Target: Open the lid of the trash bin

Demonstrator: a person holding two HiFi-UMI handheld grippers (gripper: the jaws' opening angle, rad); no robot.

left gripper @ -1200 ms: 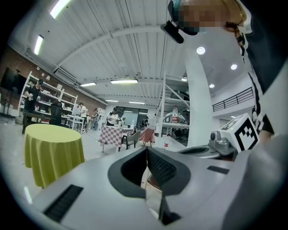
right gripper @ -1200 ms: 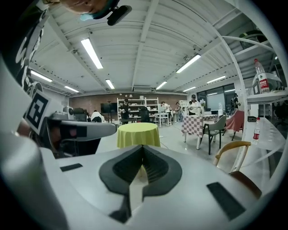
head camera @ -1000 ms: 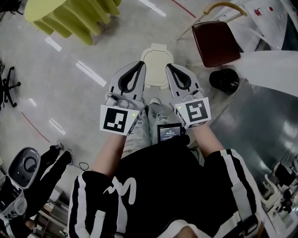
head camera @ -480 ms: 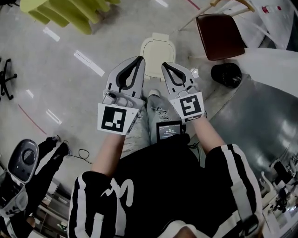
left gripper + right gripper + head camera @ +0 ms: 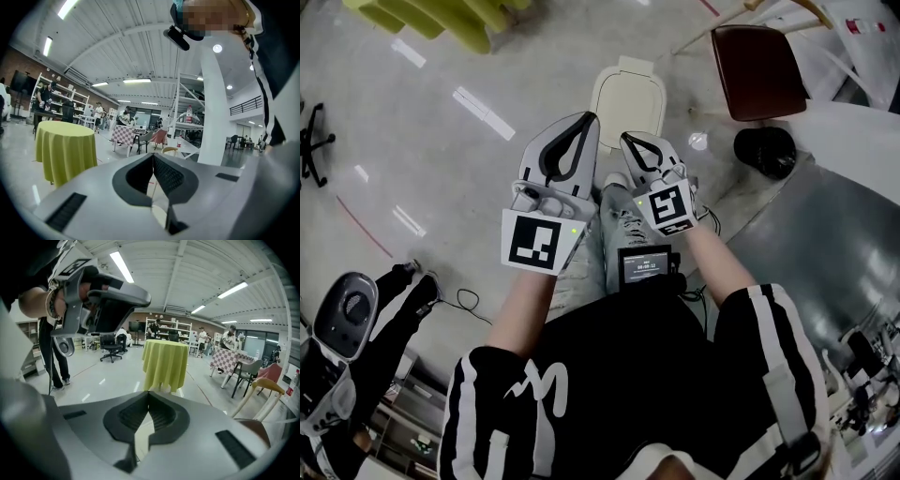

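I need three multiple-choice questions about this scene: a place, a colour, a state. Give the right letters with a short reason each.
1. Where is the trash bin? A. Out of view. B. On the floor, ahead of the left gripper and the right gripper. C. Lifted between jaws.
2. What colour is its lid? A. Black. B. Green. C. Cream.
3. How are the two grippers' jaws? A. Both together, empty. B. Both wide apart. C. Closed on the lid.
Answers: B, the head view shows it there; C, the lid is pale cream; A, each gripper view shows tips meeting on nothing.
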